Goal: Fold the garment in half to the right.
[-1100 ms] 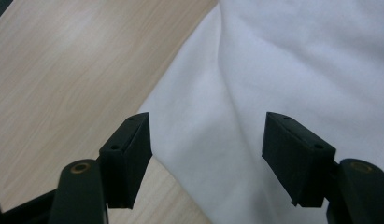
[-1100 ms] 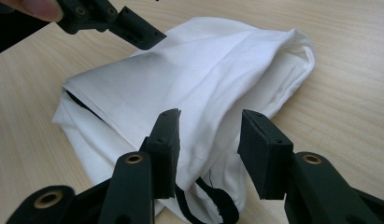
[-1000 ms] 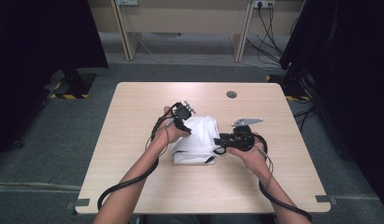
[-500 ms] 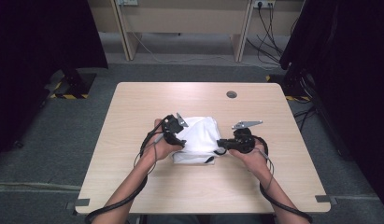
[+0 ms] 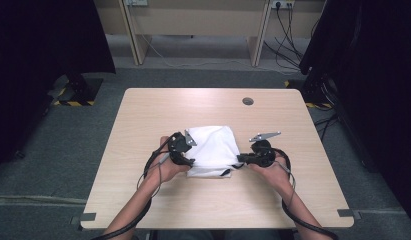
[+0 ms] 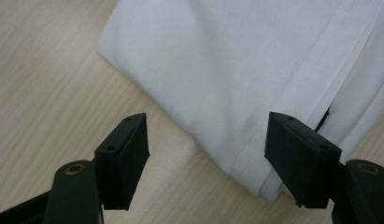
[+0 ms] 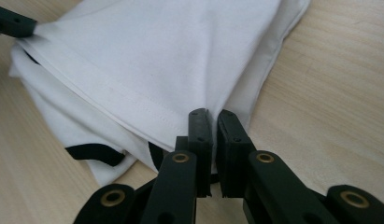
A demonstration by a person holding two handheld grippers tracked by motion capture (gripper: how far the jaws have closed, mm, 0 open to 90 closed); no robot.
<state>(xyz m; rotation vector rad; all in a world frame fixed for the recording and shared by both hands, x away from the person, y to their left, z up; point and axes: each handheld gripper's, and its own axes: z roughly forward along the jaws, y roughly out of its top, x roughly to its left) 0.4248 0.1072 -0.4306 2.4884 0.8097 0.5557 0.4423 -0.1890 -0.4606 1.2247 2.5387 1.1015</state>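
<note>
The right gripper (image 7: 210, 116) is clamped on the folded white cotton garment (image 5: 210, 150) at its 4 o'clock corner. The left gripper (image 6: 217, 154) stands wide at 8 o'clock, corner between jaws but ungripped. Judged status: 1 of 2 grips made.

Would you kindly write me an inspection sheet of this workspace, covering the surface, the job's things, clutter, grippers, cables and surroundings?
Surface: light wooden table with a round grey cable port near its far edge.
Job's things: folded white cloth garment with black trim, lying flat near the table's middle.
Clutter: nothing seen.
Grippers: left gripper open, jaws astride the garment's near-left corner, pads not pressing; right gripper shut on the garment's hem at the near-right corner.
Cables: black cable trails from the right gripper along the forearm; another runs from the left.
Surroundings: grey carpet floor, black curtains on both sides, wooden desk frame and loose wires behind.
</note>
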